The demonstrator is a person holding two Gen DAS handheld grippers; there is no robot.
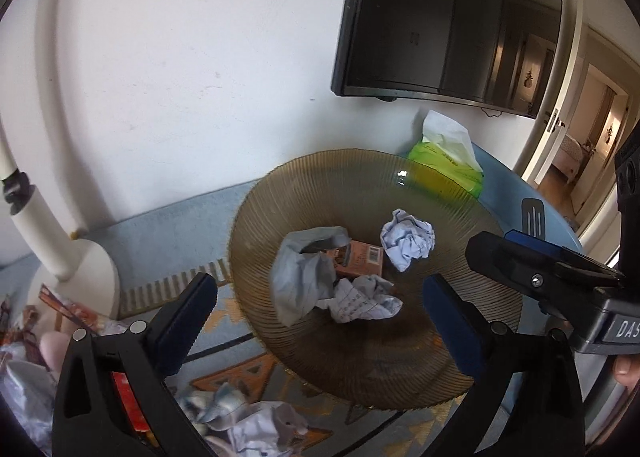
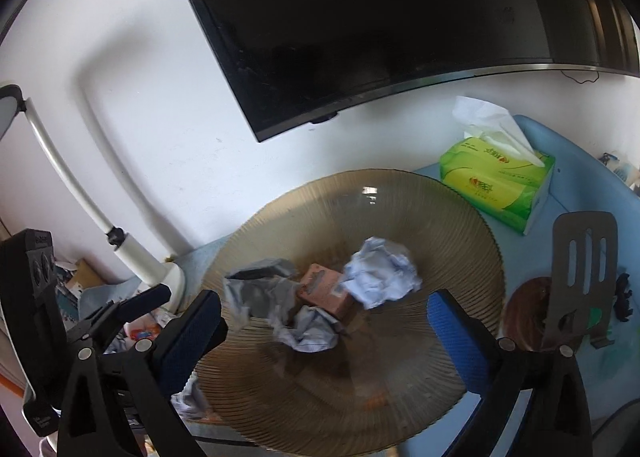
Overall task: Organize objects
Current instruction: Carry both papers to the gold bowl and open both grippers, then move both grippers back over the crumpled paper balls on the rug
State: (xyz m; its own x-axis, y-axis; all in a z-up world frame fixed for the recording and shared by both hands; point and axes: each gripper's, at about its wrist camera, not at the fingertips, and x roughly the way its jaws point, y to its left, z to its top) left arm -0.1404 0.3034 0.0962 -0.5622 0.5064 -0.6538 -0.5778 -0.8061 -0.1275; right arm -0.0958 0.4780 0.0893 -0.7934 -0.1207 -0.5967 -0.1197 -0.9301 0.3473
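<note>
Left wrist view: left gripper [image 1: 316,313] jaws spread wide, empty; right gripper [image 2: 324,321] likewise. Both hang over the ribbed amber glass plate [image 1: 460,377], which holds crumpled white paper balls [image 1: 406,243] and a small pink carton [image 1: 360,259]. Risk: a jaw clips the rim and tips the plate off the blue bench [image 2: 532,253]. More scraps lie nearby; white wall, dark TV [image 2: 360,17].

A ribbed amber glass bowl [image 2: 400,397] holds three crumpled paper balls [image 2: 382,275] clustered around a small pinkish-brown box [image 2: 324,289] lying flat at its centre.
</note>
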